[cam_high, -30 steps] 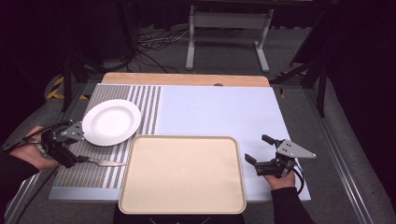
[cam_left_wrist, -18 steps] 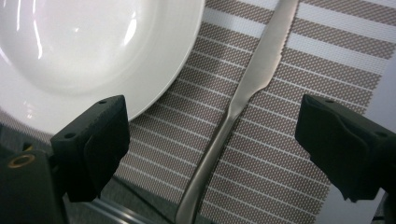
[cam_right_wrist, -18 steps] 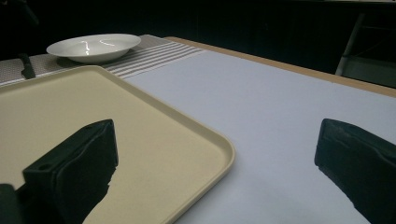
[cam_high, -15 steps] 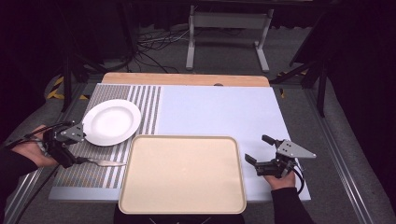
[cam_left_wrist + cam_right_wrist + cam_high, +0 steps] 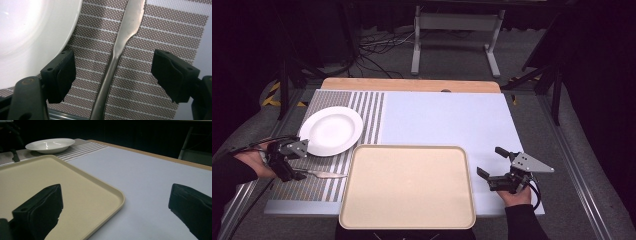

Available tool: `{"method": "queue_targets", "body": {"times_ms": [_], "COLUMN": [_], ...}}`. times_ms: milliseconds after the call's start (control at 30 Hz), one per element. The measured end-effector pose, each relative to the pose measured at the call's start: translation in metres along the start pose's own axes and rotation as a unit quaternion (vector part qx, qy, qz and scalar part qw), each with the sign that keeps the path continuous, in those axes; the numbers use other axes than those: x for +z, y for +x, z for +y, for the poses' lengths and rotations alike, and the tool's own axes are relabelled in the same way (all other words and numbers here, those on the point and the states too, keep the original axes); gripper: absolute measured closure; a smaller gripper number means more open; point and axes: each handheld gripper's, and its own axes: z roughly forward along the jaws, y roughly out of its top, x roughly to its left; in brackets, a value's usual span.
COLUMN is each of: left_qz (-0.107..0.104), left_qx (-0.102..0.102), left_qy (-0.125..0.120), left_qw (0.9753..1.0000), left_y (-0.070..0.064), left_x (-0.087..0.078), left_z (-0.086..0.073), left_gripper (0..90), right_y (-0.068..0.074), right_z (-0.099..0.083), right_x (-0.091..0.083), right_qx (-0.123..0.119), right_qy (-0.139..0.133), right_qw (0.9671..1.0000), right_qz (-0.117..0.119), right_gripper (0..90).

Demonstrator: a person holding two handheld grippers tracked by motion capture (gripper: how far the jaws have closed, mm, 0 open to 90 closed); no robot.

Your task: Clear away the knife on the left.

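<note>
Tray [image 5: 408, 185]: beige, nothing on it, at desk [image 5: 447, 120] front centre.
Plate [image 5: 331, 131]: white, nothing on it, on striped mat [image 5: 367, 107].
Knife [image 5: 117, 52]: flat on mat between plate and tray; long axis left-right, handle toward left tongs [image 5: 112, 75].
Left tongs: wide, straddling handle, not touching.
Right tongs [image 5: 493, 167]: wide, holding nothing, right of tray.

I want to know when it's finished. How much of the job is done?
Nothing looks done yet: the beige plastic tray is bare, and the round white plate sits on the striped placemat. In hand: the left gripper, jaws open around the metal knife, hasn't closed. The right gripper is open beside the tray. Everything is left.
</note>
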Motion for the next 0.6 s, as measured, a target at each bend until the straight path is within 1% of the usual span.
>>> {"method": "queue_targets", "body": {"times_ms": [33, 100, 133, 233, 367, 400, 433, 467, 500, 533, 567, 600], "left_qz": [0.000, -0.001, -0.001, 0.001, 0.000, 0.000, -0.001, -0.001, 0.000, 0.000, -0.003, -0.006], "left_qx": [0.000, 0.011, 0.009, 0.017, 0.031, 0.031, 0.041, 0.041, 0.046, 0.046, 0.040, 0.040], "left_qy": [0.000, 0.019, 0.020, 0.036, 0.059, 0.059, 0.068, 0.068, 0.076, 0.076, 0.078, 0.074], "left_qw": [1.0000, 0.9998, 0.9998, 0.9992, 0.9978, 0.9978, 0.9968, 0.9968, 0.9961, 0.9961, 0.9961, 0.9964], "left_y": [0.000, 0.001, 0.000, 0.002, 0.003, 0.003, 0.004, 0.004, 0.005, 0.005, 0.005, 0.005], "left_x": [0.000, 0.004, 0.005, 0.010, 0.012, 0.012, 0.013, 0.013, 0.014, 0.014, 0.014, 0.015], "left_z": [0.000, 0.001, 0.001, 0.004, 0.007, 0.007, 0.009, 0.009, 0.011, 0.011, 0.012, 0.012], "left_gripper": [22.4, 23.3, 24.3, 27.4, 33.2, 34.9, 37.6, 39.2, 41.0, 42.4, 42.4, 44.3], "right_y": [0.000, 0.000, 0.000, 0.000, 0.000, 0.000, 0.001, 0.001, 0.001, 0.001, 0.001, 0.001], "right_z": [0.000, 0.000, 0.000, 0.000, 0.001, 0.001, 0.001, 0.001, 0.001, 0.001, 0.001, 0.001], "right_x": [0.000, 0.000, 0.000, 0.001, 0.002, 0.002, 0.002, 0.002, 0.002, 0.002, 0.002, 0.001], "right_qx": [0.000, 0.001, 0.001, 0.000, -0.003, -0.003, -0.003, -0.003, -0.003, -0.003, -0.003, -0.004], "right_qy": [0.000, 0.000, 0.001, 0.000, 0.000, 0.000, 0.002, 0.002, 0.001, 0.001, 0.001, 0.001], "right_qw": [1.0000, 1.0000, 1.0000, 1.0000, 0.9999, 0.9999, 0.9999, 0.9999, 0.9999, 0.9999, 0.9999, 0.9999], "right_qz": [0.000, 0.002, 0.002, 0.005, 0.010, 0.010, 0.010, 0.010, 0.011, 0.011, 0.011, 0.011], "right_gripper": [0.2, 0.2, 0.2, 0.2, 0.2, 0.2, 0.2, 0.2, 0.2, 0.2, 0.2, 0.4]}}
